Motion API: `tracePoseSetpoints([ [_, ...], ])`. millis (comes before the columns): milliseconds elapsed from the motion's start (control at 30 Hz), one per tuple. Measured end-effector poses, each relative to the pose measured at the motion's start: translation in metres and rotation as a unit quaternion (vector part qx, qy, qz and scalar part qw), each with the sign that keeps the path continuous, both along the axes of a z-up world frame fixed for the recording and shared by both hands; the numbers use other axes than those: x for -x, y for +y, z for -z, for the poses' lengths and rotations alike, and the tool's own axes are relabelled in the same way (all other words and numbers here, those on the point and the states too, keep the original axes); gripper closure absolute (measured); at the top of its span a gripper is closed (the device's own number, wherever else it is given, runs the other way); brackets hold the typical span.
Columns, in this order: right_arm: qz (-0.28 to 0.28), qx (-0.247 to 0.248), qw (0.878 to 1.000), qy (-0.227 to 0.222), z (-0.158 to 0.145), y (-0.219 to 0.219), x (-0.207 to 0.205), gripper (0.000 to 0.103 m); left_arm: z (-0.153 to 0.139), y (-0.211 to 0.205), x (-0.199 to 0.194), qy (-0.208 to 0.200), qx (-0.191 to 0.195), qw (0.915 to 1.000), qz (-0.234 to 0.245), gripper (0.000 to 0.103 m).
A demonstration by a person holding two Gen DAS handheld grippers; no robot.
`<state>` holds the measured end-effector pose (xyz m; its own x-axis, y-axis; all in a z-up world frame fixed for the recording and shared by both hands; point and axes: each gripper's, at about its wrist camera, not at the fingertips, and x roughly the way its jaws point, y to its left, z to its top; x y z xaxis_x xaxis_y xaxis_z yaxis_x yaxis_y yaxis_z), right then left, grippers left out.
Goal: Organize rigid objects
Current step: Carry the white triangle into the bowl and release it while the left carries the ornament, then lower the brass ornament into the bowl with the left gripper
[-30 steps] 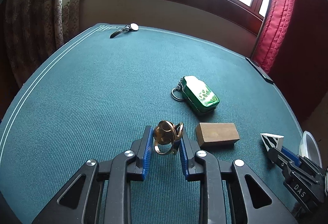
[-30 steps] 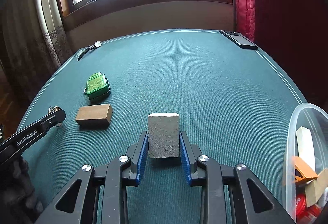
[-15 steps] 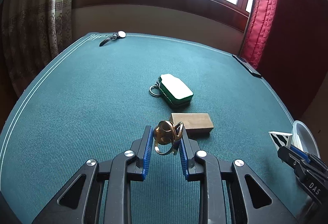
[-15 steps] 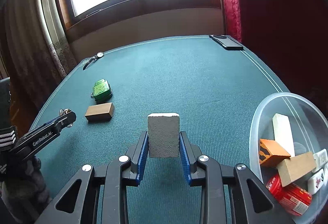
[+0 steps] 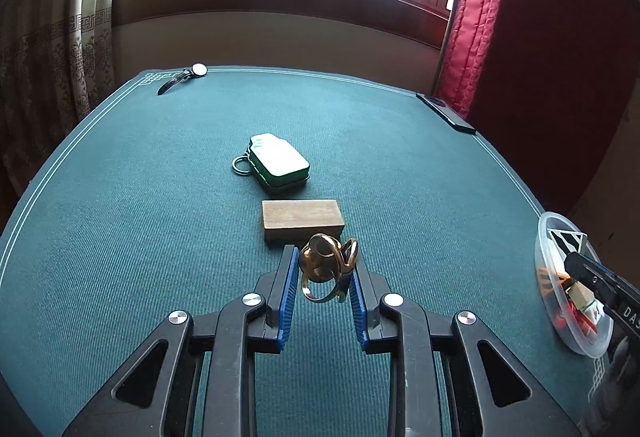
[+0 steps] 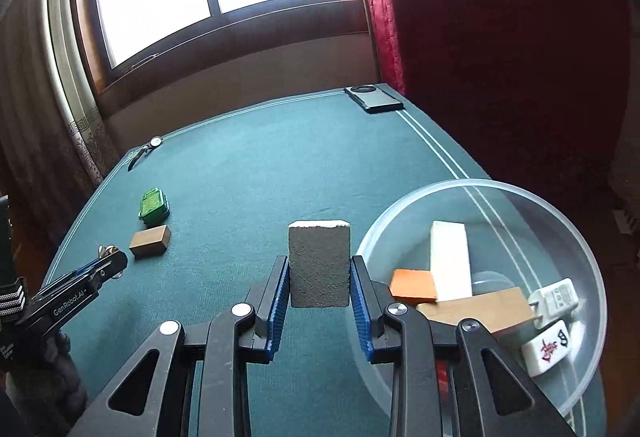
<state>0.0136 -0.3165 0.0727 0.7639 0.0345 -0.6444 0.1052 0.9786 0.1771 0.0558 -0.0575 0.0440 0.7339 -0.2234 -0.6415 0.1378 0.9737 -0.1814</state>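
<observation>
Both grippers have swung toward the person's right over the last second, and the clear round plastic bowl (image 6: 480, 197), earlier only a sliver at the frame edge, now fills the lower right of the right wrist view.

The right gripper (image 6: 319, 269) is closed to about the width of a grey, rough-faced rectangular block with a white top edge (image 6: 319, 265), which it holds upright between its blue pads. This block sits just left of the bowl's near rim, its long axis pointing up and away from the tongs. By my reading, the coming move is a short carry to the right, over the rim, then a release. The right hand is plainly the nearer one to the bowl.

Inside the bowl lie a white block, an orange block, a tan wooden block, a white plug and a mahjong tile; open floor shows toward the bowl's far side.

The left gripper (image 5: 325, 273) is narrowed onto a small brass-coloured metal ring ornament (image 5: 326, 267), held above the green felt table (image 5: 120, 217). Just ahead of it lies a brown wooden block (image 5: 302, 217), long axis crosswise, and beyond that a green tin with a key ring (image 5: 280, 163). The table edge runs close beneath the bowl on the right.
</observation>
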Motion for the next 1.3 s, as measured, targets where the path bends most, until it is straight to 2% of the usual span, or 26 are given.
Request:
tracePoseSetpoints([
  [233, 0.053, 0.004, 0.999, -0.007, 0.0, -0.044, 0.007, 0.071, -0.006, -0.018, 0.006, -0.002, -0.001, 0.9999, 0.015, 0.078],
  [300, 0.068, 0.001, 0.998, -0.008, 0.0, -0.057, 0.007, 0.059, -0.008, -0.024, 0.007, -0.003, -0.003, 0.9998, 0.021, 0.078],
  [333, 0.077, -0.003, 0.997, -0.011, 0.001, -0.064, 0.008, 0.043, -0.009, -0.028, 0.009, -0.004, -0.005, 0.9997, 0.023, 0.078],
  [367, 0.088, -0.004, 0.996, -0.015, 0.002, -0.071, 0.01, 0.037, -0.009, -0.031, 0.01, -0.004, -0.006, 0.9996, 0.026, 0.078],
  [633, 0.117, 0.016, 0.993, -0.006, 0.013, -0.103, 0.028, 0.037, -0.014, -0.069, 0.015, -0.006, -0.024, 0.9979, 0.059, 0.078],
  [800, 0.127, 0.005, 0.992, -0.001, 0.023, -0.118, 0.038, 0.037, -0.017, -0.102, 0.017, -0.007, -0.035, 0.9952, 0.091, 0.078],
  [1300, 0.148, -0.013, 0.989, -0.016, 0.023, -0.141, 0.052, 0.037, -0.025, -0.188, 0.018, 0.002, -0.035, 0.9805, 0.194, 0.078],
])
